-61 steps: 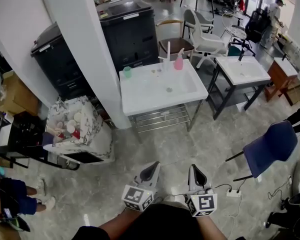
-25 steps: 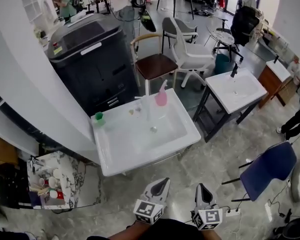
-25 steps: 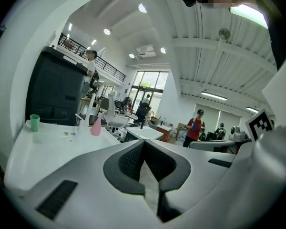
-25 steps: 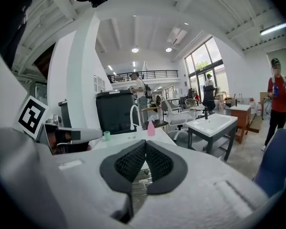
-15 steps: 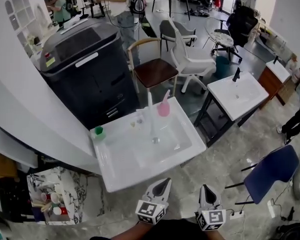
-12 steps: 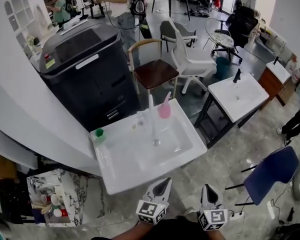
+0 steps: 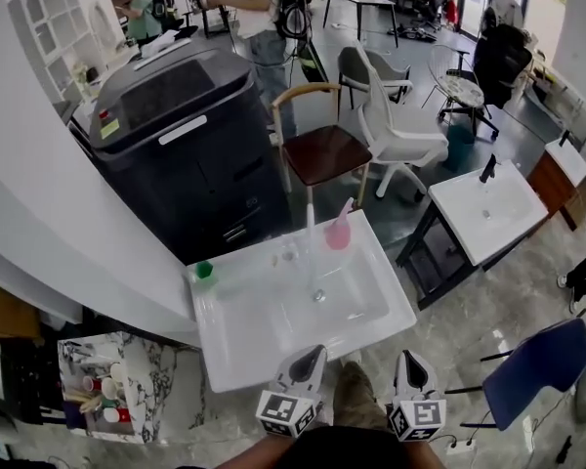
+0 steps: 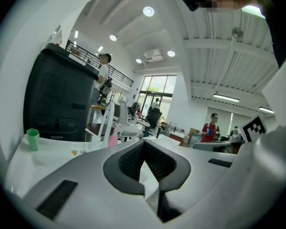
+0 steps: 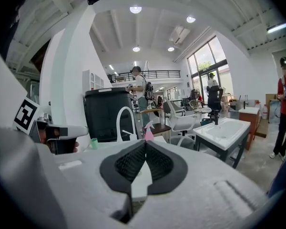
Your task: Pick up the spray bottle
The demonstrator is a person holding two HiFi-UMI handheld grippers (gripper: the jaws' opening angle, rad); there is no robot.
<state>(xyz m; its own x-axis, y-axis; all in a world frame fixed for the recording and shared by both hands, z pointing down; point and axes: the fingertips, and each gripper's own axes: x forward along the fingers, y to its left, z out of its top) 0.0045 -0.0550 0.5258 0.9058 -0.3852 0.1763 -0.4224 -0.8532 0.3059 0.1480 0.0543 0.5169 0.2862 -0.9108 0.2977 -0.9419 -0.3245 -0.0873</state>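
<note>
- Pink spray bottle is seen standing on the back rim of the white sink, just beside the faucet and well apart from both grippers.
- Left gripper is held with jaws pressed together and nothing between them. Right gripper is likewise closed and empty.
- Step is judged as the approach: both grippers are held at the sink's near edge, and the bottle is not yet reached.
- Next move is judged to call for one gripper's jaws to be spread, carried across the basin and closed on the bottle's body or neck.
- Bottle is set upright, long axis vertical. Spray head is on top, but the way it points is too small to be told.
</note>
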